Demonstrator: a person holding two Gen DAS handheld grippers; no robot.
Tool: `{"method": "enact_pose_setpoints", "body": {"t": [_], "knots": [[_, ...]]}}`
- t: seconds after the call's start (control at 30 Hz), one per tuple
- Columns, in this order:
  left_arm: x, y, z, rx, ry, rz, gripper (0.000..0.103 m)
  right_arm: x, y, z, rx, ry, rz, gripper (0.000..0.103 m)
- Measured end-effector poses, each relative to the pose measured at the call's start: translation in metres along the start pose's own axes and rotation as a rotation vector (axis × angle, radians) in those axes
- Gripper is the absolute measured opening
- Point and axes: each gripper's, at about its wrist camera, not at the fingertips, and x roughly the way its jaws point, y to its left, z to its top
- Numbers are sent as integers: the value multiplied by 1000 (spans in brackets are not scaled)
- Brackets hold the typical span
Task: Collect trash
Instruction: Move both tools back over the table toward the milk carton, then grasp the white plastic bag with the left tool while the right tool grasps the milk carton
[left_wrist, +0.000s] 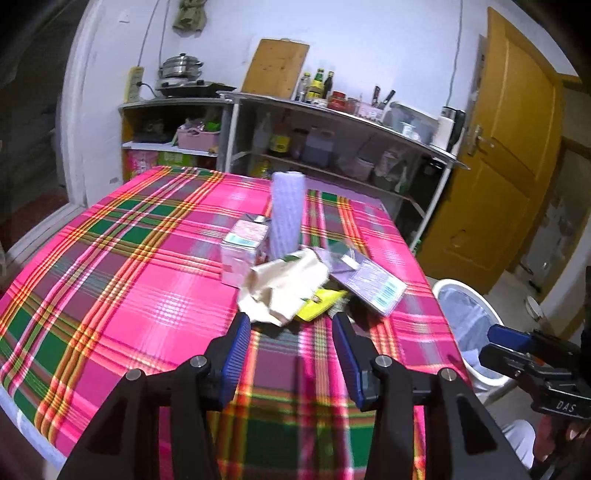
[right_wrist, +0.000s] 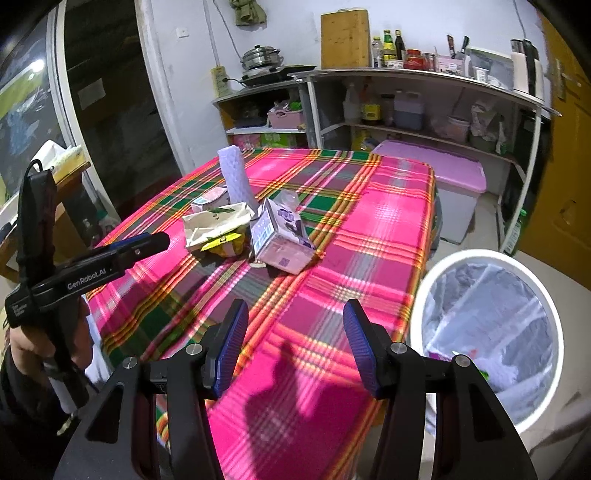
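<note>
A heap of trash lies mid-table on the pink plaid cloth (left_wrist: 122, 280): a crumpled cream wrapper (left_wrist: 284, 284), a yellow packet (left_wrist: 317, 304), a purple carton (left_wrist: 364, 282) on its side, a pink carton (left_wrist: 242, 254) and an upright white foam sleeve (left_wrist: 286, 214). My left gripper (left_wrist: 291, 354) is open just short of the cream wrapper, nothing between its blue pads. My right gripper (right_wrist: 295, 343) is open over the table's near edge, empty. In the right wrist view the same heap shows: wrapper (right_wrist: 214, 225), purple carton (right_wrist: 280, 236), foam sleeve (right_wrist: 236, 177). The left gripper (right_wrist: 122, 251) also enters there from the left.
A white bin (right_wrist: 487, 332) lined with a clear bag stands on the floor right of the table, some litter inside. Metal shelves (right_wrist: 424, 107) with bottles and pots line the back wall. A pink-lidded box (right_wrist: 443, 173) sits behind the table, a yellow door (left_wrist: 498, 147) at right.
</note>
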Motion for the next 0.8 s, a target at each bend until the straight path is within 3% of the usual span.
{"method": "enact_pose_setpoints", "body": {"t": [0.27,0.8], "knots": [[28,24,14,-23,23,24,46,36,14,20,-92,5,-28,55],[70,37,28,-9,97,-30,46,88,40,31,-297,35,-119,55]]}}
